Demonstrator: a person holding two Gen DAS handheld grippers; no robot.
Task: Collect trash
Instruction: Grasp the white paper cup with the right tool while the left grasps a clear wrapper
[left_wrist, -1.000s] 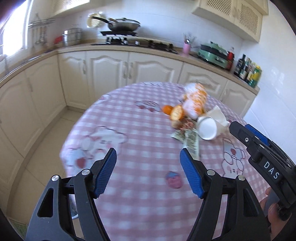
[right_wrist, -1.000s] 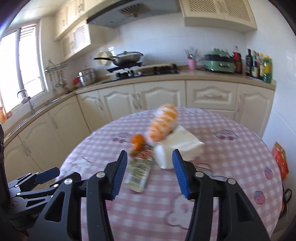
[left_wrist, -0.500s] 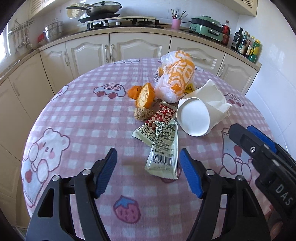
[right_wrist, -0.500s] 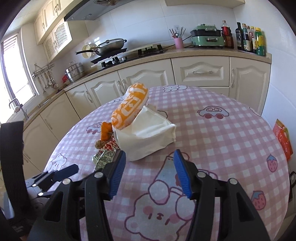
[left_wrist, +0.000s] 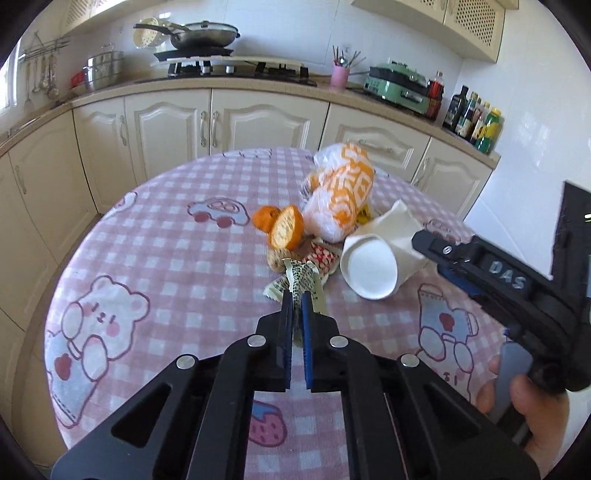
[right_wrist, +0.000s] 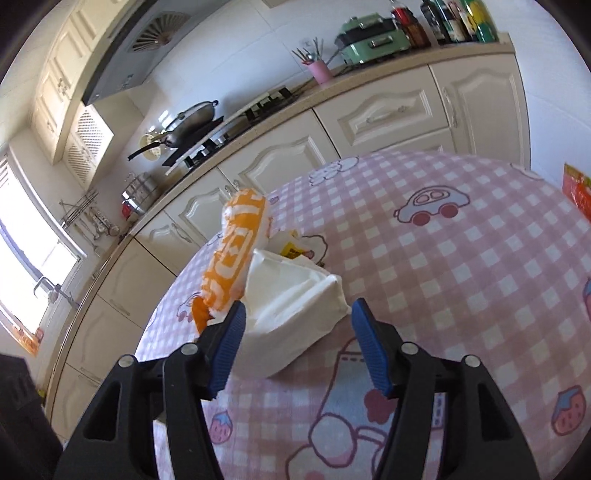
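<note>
Your left tongs (left_wrist: 295, 304) are pressed together on the near end of a pale printed snack wrapper (left_wrist: 301, 275), so the wrapper stands crumpled above the blue pads instead of lying flat on the desk (left_wrist: 177, 258). The grip sits at the wrapper's near edge because that is the only part clear of the other litter; its far end lies against the red-and-white wrapper (left_wrist: 325, 256) and the brown scrap (left_wrist: 277, 258). The trash is bunched in one cluster toward the far right part of the desk: orange peel pieces (left_wrist: 284, 229), the orange-and-white plastic bag (left_wrist: 340, 195) leaning over them, and the white paper cup (left_wrist: 373, 264) lying on its side with its mouth toward you. Your right tongs (right_wrist: 297, 347) are spread and opening, with the folded base end of the white cup (right_wrist: 291, 299) lying between the pads but not yet pressed by either. The tongs come at the cup from its closed end, likely because the creased paper there gives flatter faces than the round rim. The bag (right_wrist: 236, 254) lies just beside the left pad, so expect contact with it if you close off-centre. Judged from the pile, collection has barely begun; only the one wrapper is secured, and no bin is visible in either view.
</note>
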